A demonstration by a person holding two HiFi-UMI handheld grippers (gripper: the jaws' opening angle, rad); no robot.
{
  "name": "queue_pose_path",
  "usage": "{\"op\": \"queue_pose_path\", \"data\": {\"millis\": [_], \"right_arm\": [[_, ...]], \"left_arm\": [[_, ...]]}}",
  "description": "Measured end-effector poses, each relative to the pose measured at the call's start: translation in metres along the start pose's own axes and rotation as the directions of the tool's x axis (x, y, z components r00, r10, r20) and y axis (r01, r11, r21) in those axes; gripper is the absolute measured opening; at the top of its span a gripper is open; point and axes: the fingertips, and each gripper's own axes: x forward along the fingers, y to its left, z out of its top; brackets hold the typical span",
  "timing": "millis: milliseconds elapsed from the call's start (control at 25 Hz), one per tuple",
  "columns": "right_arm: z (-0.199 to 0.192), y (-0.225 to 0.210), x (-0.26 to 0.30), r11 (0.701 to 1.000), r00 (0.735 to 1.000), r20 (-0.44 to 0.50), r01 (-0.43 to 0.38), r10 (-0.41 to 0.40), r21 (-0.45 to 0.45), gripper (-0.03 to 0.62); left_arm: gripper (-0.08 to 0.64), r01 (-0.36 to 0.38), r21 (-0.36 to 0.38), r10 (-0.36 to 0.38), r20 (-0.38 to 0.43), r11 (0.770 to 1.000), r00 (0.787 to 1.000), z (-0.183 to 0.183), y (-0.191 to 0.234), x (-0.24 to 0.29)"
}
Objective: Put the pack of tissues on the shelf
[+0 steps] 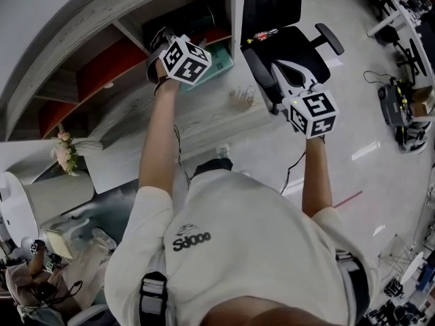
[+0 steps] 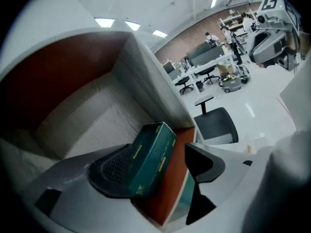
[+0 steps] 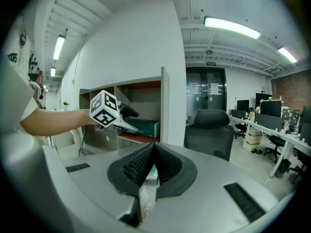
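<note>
The pack of tissues (image 2: 148, 164) lies on the red-brown floor of the shelf (image 2: 171, 183), in its right-hand compartment near the front edge, so the placing looks done. The left claw (image 2: 160, 152) straddles it with jaws spread. Its left pad is against the pack's side and its right jaw stands clear with bare shelf between, so the shelf, not the claw, seems to bear the pack. The right claw (image 3: 153, 149) hangs apart to the right by the office chair (image 3: 209, 130), pressed together and out of the way, with an unidentifiable pale scrap (image 3: 146, 200) in its gap.
</note>
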Motion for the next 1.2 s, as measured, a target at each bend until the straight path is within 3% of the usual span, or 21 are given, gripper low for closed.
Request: {"op": "queue_pose_path", "data": {"millis": [200, 400, 520, 720, 1200], "right_arm": [[0.007, 0.015, -0.034, 0.999, 1.0, 0.024, 0.02, -0.019, -0.044, 0.005], [0.025, 0.039, -0.071, 0.996, 0.997, 0.071, 0.009, -0.003, -0.088, 0.005], [0.036, 0.056, -0.091, 0.994, 0.996, 0.091, -0.01, 0.021, -0.112, 0.005], [0.045, 0.086, -0.118, 0.987, 0.992, 0.109, -0.049, 0.066, -0.151, 0.005], [0.057, 0.147, -0.175, 0.967, 0.984, 0.14, -0.072, 0.109, -0.245, 0.005]], "left_arm": [[0.235, -0.002, -0.153, 0.013, 0.07, 0.988, 0.997, -0.007, -0.019, -0.067], [0.12, 0.037, -0.365, 0.018, 0.146, 0.93, 0.989, -0.022, -0.041, -0.136], [0.057, 0.023, -0.436, 0.055, 0.167, 0.9, 0.984, -0.031, -0.054, -0.178], [0.018, -0.001, -0.472, 0.102, 0.189, 0.881, 0.977, -0.041, -0.079, -0.239], [0.018, -0.016, -0.479, 0.171, 0.281, 0.878, 0.945, -0.036, -0.114, -0.357]]}}
